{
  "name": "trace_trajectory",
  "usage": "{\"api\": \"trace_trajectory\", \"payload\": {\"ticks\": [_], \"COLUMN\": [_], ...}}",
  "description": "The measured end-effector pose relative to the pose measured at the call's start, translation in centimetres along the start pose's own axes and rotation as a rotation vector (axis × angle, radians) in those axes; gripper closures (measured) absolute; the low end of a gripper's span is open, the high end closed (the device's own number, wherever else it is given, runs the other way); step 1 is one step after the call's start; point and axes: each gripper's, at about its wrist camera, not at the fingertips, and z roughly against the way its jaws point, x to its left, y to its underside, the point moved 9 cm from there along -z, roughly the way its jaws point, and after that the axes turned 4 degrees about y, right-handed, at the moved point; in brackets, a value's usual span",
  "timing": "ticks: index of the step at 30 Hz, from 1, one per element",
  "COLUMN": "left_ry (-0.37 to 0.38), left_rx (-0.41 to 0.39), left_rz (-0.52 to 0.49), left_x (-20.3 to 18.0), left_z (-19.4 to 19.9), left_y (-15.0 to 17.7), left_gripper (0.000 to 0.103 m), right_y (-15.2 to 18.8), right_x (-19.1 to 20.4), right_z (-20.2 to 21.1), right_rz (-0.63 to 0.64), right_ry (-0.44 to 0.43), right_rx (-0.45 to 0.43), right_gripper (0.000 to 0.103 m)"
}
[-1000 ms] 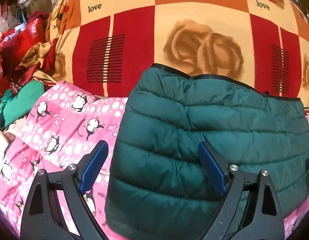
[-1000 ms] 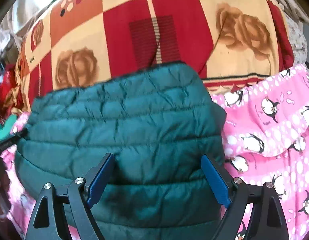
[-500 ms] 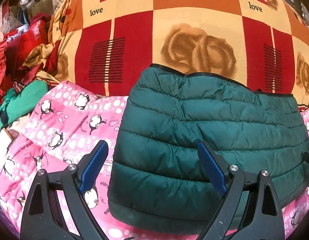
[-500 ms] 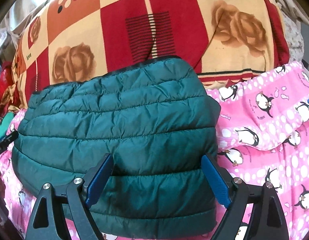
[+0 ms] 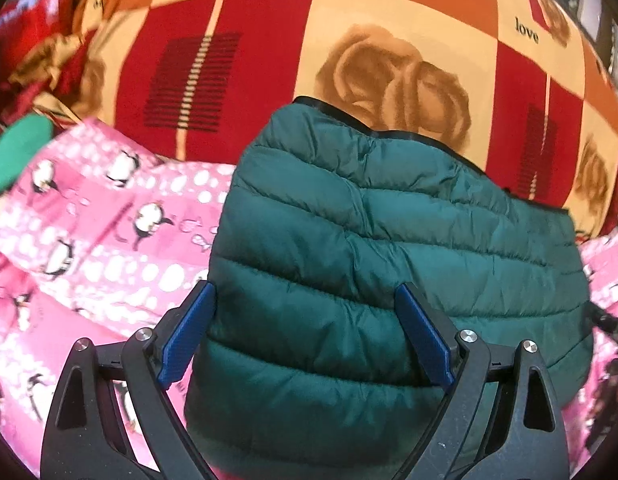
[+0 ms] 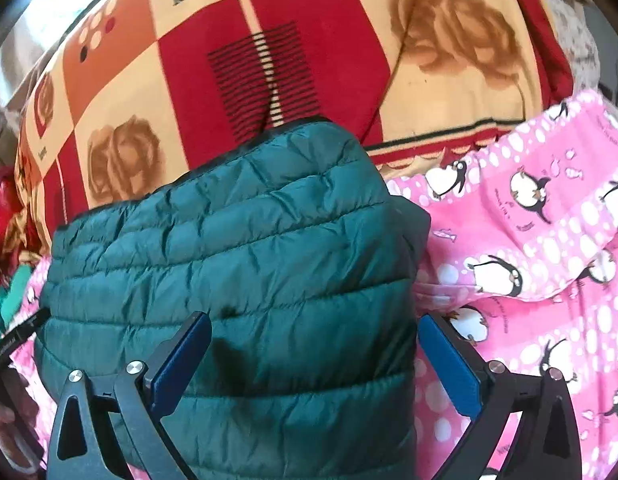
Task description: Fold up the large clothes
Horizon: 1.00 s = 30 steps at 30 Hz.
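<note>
the green puffer jacket (image 5: pixel 389 264) lies folded into a compact block on the pink penguin blanket (image 6: pixel 529 240), seemingly nearly done, with left gripper (image 5: pixel 305 336) and right gripper (image 6: pixel 315 364) spread wide, grasping nothing.

Both wrist views close above jacket (image 5: pixel 389 260)

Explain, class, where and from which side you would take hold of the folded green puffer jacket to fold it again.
Grip the green puffer jacket at its two near corners, one hand-held gripper each, coming in low from the near side. The bundle lies flat on the pink penguin blanket, so only its edges offer a pinchable lip; the quilted top would probably slip.
</note>
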Motion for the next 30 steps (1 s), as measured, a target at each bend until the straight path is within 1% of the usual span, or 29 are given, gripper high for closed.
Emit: {"api": "trace_trajectory", "payload": {"ticks": [2,5,8,10,13,16,21,27,29,30], "left_ry": [0.031,0.077,0.163,0.214,0.246,0.283,0.314,0.343,0.342,0.342], "left_rx": [0.013,0.036,0.093,0.112,0.123,0.153,0.177,0.201,0.205,0.202], "left_rz": [0.013,0.049,0.119,0.171,0.185,0.196,0.198,0.209,0.194,0.181], "left_x": [0.4,1.0,1.6,1.8,1.7,1.5,1.2,1.4,1.2,1.0], "left_z": [-0.5,-1.2,-2.5,-3.2,-3.7,-4.3,-5.3,-5.9,-5.8,-5.6], "left_y": [-0.2,-0.3,0.3,0.5,0.7,0.7,0.4,0.6,0.7,0.7], "left_gripper": [0.008,0.008,0.008,0.007,0.002,0.001,0.000,0.000,0.000,0.001], "right_y": [-0.2,-0.5,-0.4,-0.5,-0.7,-0.8,-0.8,-0.6,-0.5,-0.5], "right_x": [-0.4,-1.1,-1.2,-1.1,-1.0,-0.8,-0.8,-0.8,-0.6,-0.4], "right_z": [-0.7,-2.0,-3.2,-3.6,-4.2,-5.0,-6.2,-7.0,-6.8,-6.6], "right_rz": [-0.026,-0.061,-0.076,-0.083,-0.085,-0.080,-0.084,-0.055,-0.042,-0.024], "right_ry": [-0.022,-0.046,-0.077,-0.102,-0.129,-0.162,-0.219,-0.230,-0.239,-0.237], "right_rx": [0.014,0.039,0.067,0.074,0.081,0.095,0.133,0.160,0.154,0.144], "right_gripper": [0.001,0.001,0.000,0.000,0.000,0.000,0.000,0.000,0.000,0.002]}}
